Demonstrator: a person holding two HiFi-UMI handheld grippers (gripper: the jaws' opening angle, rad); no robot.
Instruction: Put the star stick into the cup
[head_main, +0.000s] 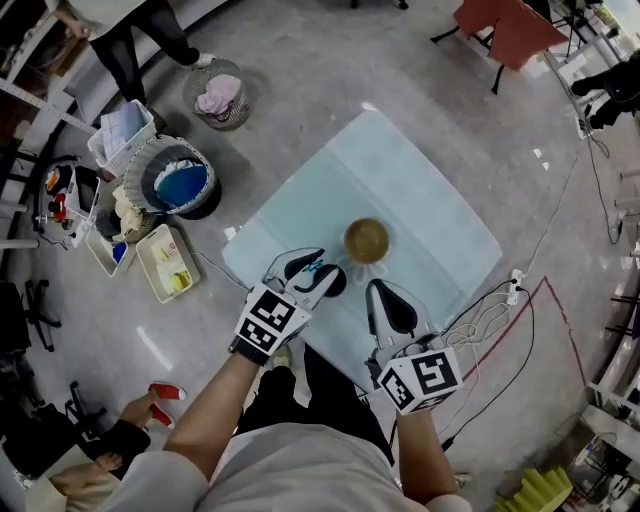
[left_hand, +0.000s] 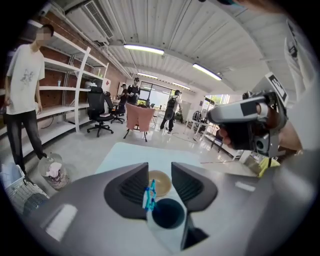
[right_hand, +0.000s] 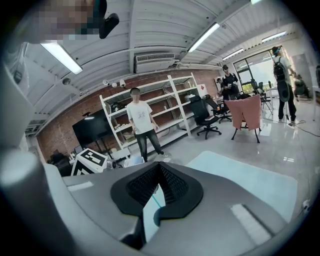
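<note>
Insertion looks to be the step in hand. On the left, the left gripper (left_hand: 160, 172) has its fingers (left_hand: 131, 187) spread around the dark teal cup (left_hand: 168, 213). The cup's rim meets both inner faces, so I judge the cup clasped rather than merely straddled. The blue star of the star stick (left_hand: 149, 192) sits at the cup's left rim, just in front of the left pad. Whether the stick's lower end is inside the mouth I cannot tell.

Just past those fingertips a tan bowl (head_main: 367, 240) stands on the pale worktop (head_main: 430, 200), apart from the cup.

To the right, the right gripper (right_hand: 159, 169) is higher than the left one, its fingers pressed together at the tips. A thin teal line shows in the slit below them. I take it for the stick's shaft, pinched there.

The next move, as I read it, calls for a steady cup. The shaft has to come upright over the mouth and go down until it rests inside, and only then should the right fingers part. So thin a stick could catch the rim or tip out.
</note>
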